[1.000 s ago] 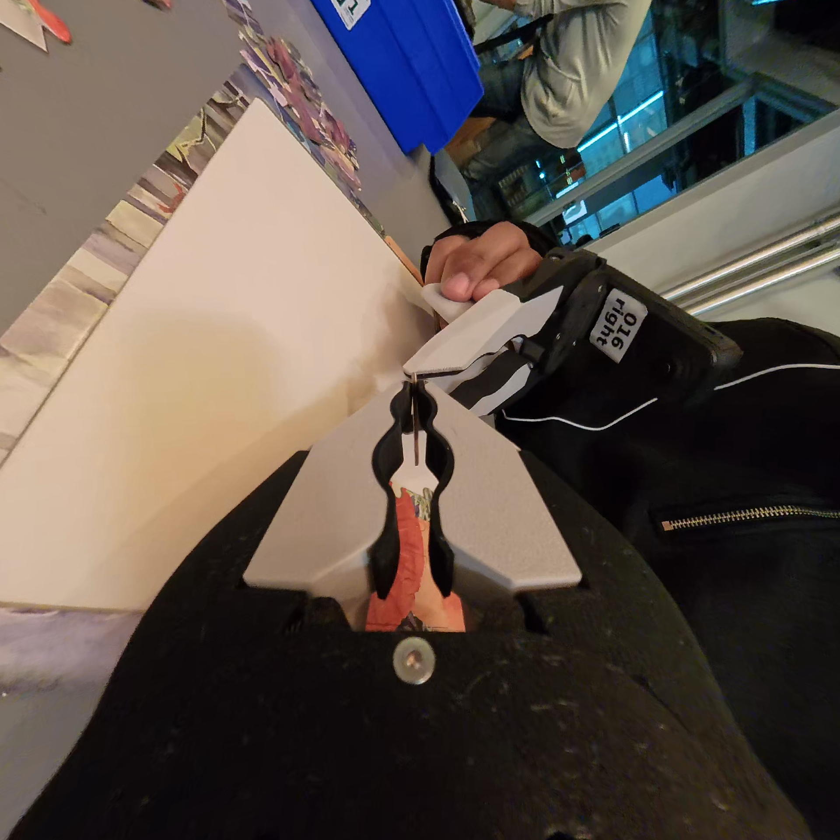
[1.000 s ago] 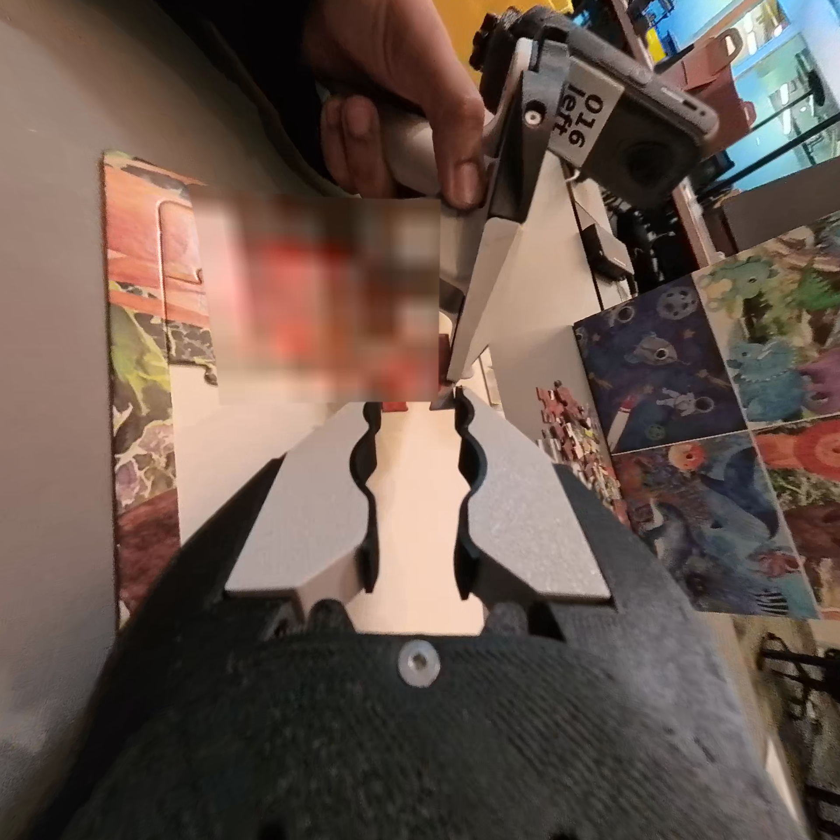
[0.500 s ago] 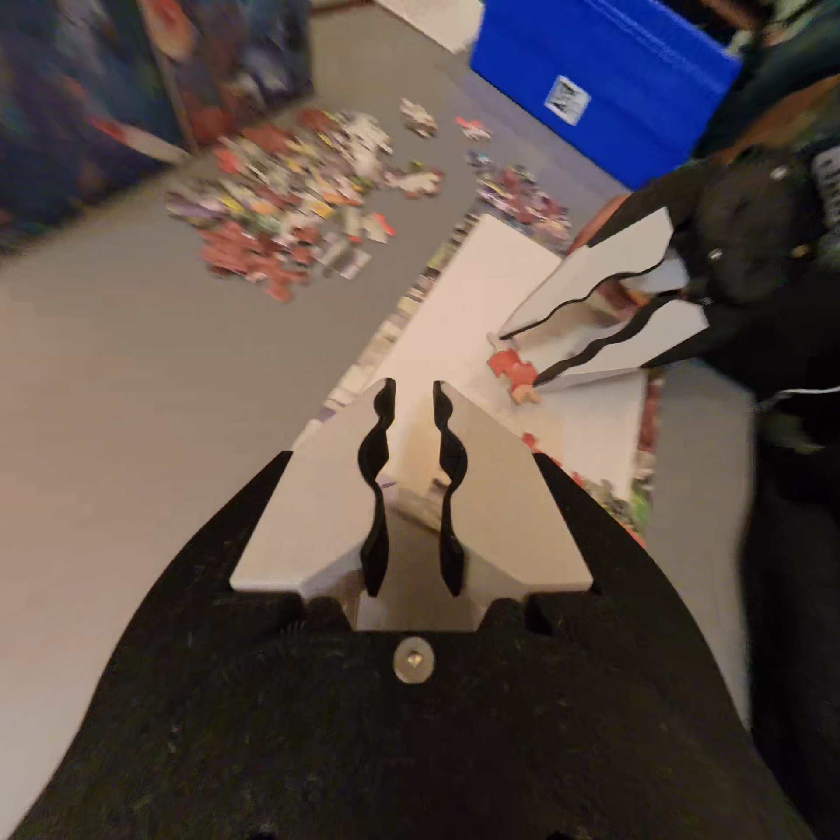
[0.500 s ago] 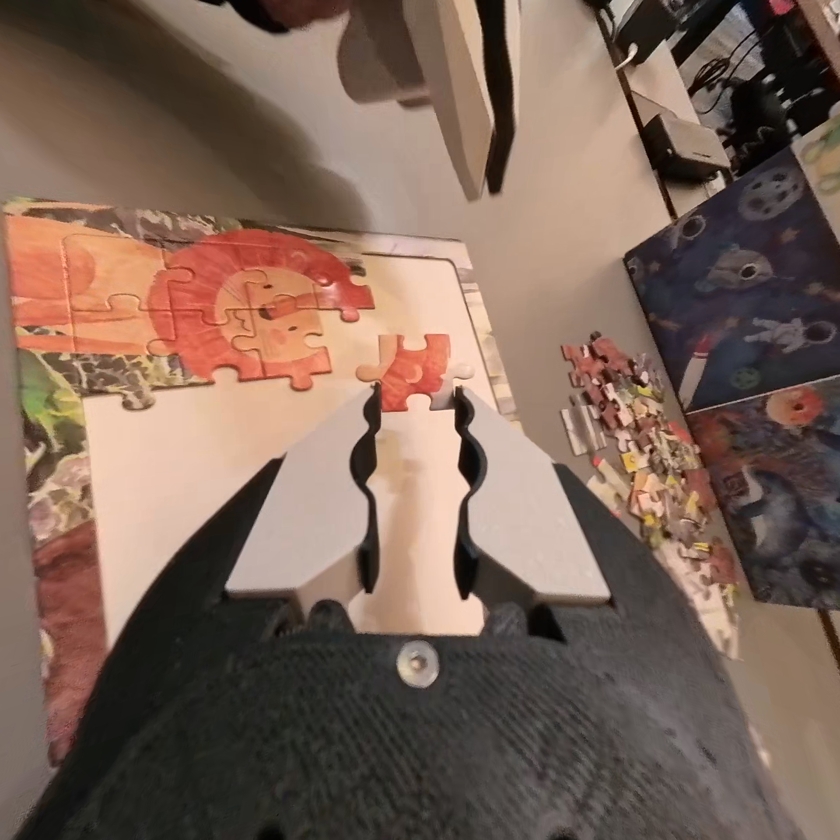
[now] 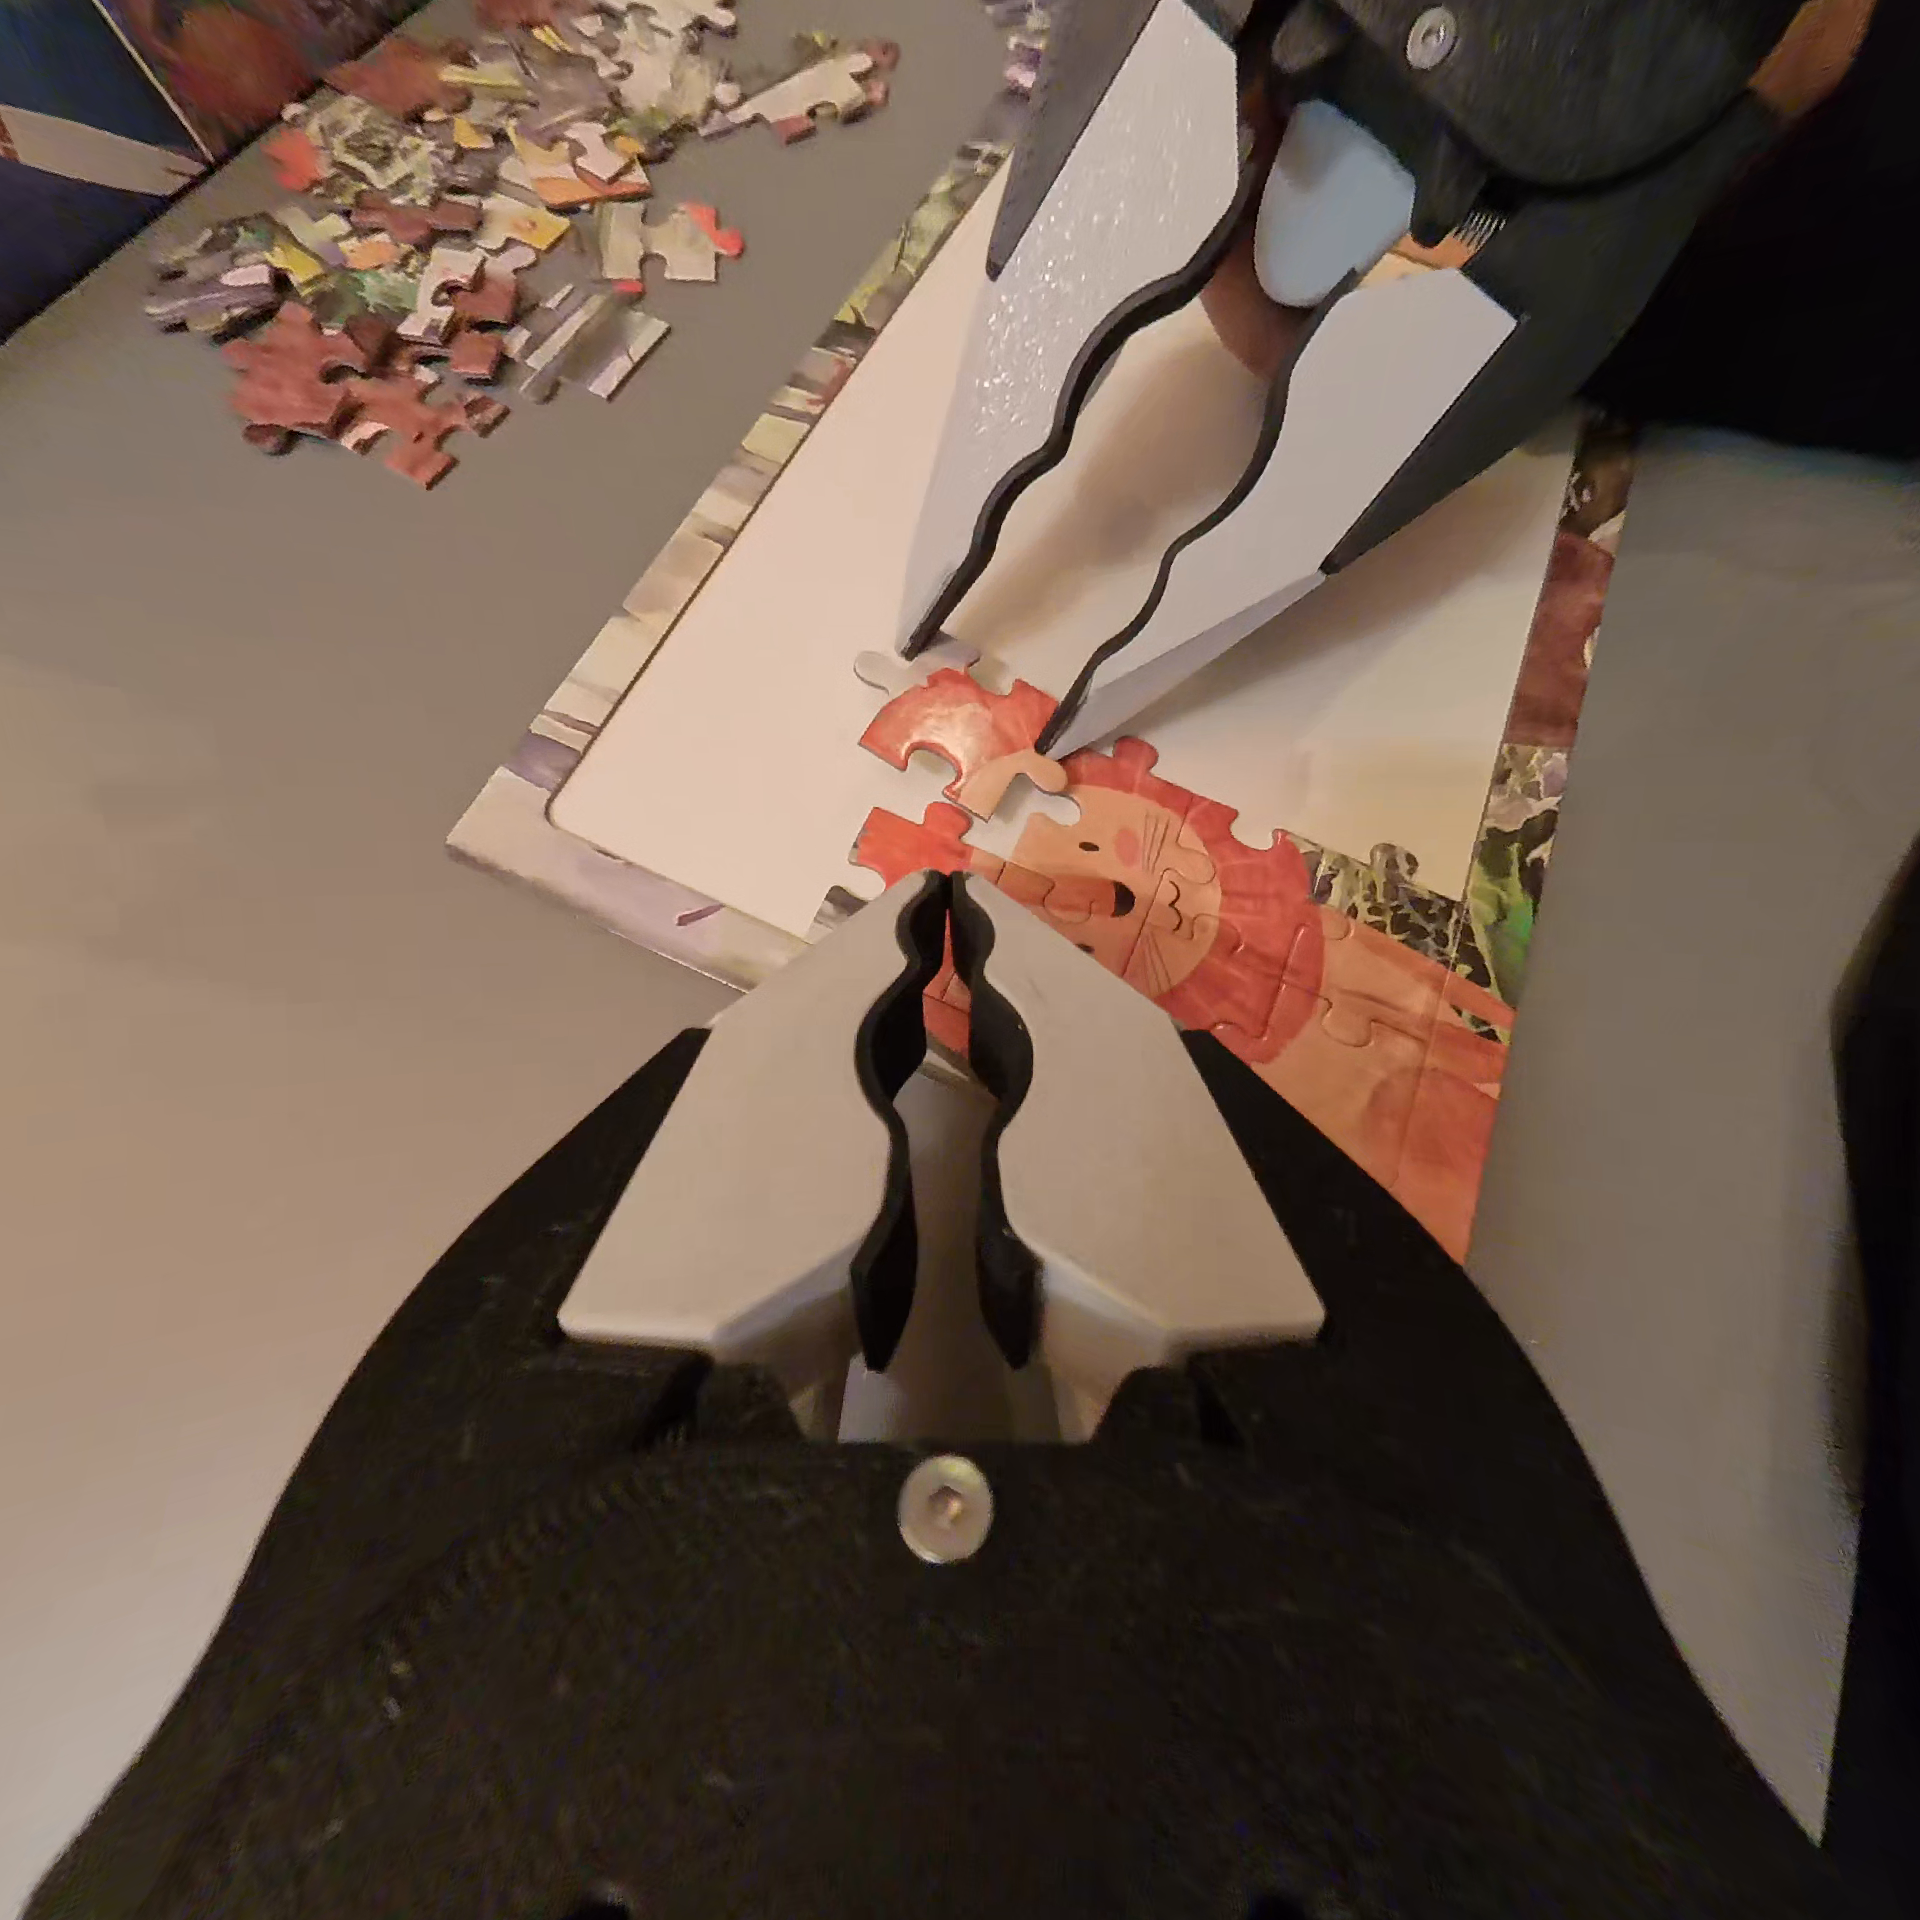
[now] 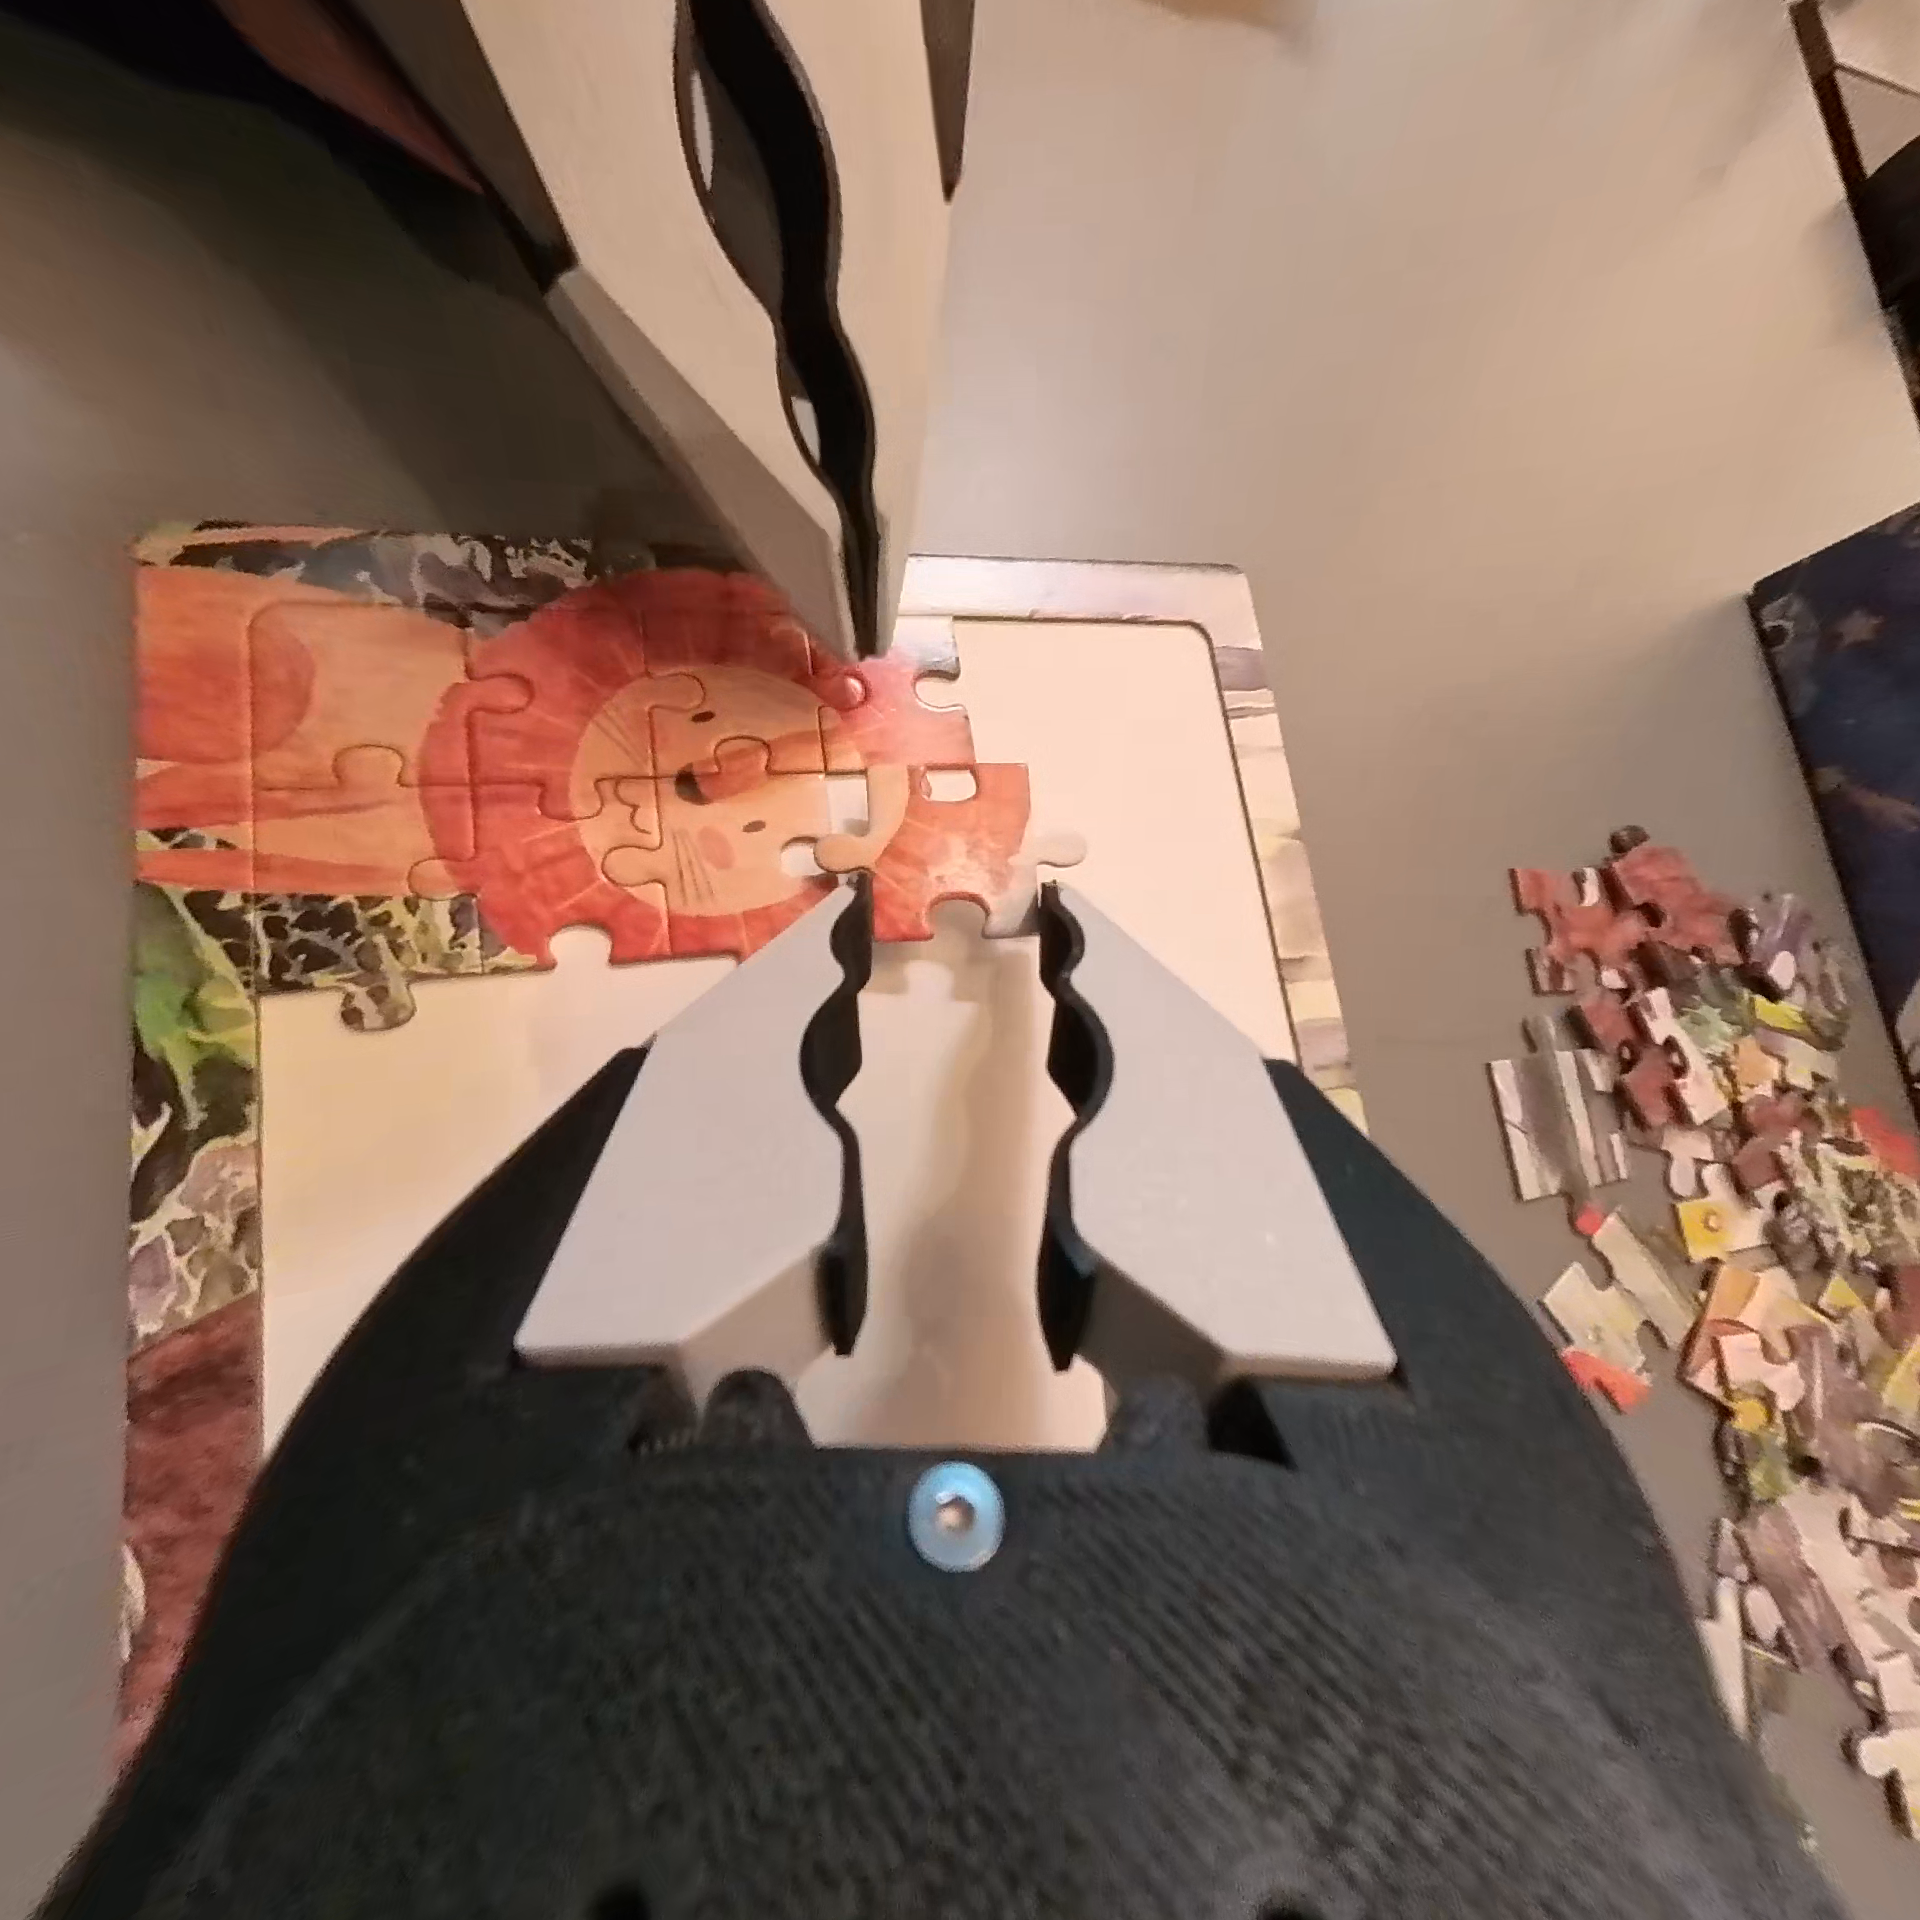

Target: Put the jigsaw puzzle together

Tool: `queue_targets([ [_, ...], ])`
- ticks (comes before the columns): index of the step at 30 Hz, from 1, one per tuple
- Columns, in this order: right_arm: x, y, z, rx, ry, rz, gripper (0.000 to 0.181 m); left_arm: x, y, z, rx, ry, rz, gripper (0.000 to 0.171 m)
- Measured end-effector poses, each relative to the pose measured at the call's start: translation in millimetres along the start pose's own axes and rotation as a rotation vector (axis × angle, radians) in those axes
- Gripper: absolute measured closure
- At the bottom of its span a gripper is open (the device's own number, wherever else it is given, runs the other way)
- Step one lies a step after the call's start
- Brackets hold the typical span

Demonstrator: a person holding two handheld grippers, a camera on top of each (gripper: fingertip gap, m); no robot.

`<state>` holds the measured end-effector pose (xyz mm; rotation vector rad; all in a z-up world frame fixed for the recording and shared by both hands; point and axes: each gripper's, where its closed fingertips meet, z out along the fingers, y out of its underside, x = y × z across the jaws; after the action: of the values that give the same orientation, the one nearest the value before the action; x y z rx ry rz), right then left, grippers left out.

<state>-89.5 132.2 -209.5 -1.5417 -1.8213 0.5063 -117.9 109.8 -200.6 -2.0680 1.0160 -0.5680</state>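
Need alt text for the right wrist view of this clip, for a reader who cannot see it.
The open right gripper straddles a loose orange mane piece lying askew beside the partly built lion in the puzzle tray. The shut left gripper points down at the adjoining piece, and a pile of loose pieces lies on the grey table to the right.

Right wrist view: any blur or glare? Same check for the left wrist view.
Right wrist view: slight motion blur, softest on the loose piece pile; the right gripper casts a soft shadow on the white puzzle tray. Left wrist view: centre sharp, glare specks on a finger of the right gripper, wide-angle bending at the edges, warm dim light.
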Motion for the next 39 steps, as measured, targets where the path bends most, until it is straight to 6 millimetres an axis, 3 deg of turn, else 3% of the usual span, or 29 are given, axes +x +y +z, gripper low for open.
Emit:
queue_targets([
  [13, -1, -4, -2, -0.012, 0.026, -0.067, 0.145, -1, 9, 9, -0.083, -0.008, -0.003, 0.171],
  [20, 5, -8, -11, 0.078, -0.031, 0.089, 0.143, 0, 9, 9, -0.082, 0.001, -0.006, 0.171],
  [25, -6, -4, 1, 0.043, -0.127, 0.166, 0.132, 0, 9, 9, -0.082, 0.005, -0.01, 0.171],
  [39, -12, -1, 2, 0.06, -0.214, 0.182, 0.147, 0, 9, 9, -0.082, 0.014, -0.021, 0.171],
])
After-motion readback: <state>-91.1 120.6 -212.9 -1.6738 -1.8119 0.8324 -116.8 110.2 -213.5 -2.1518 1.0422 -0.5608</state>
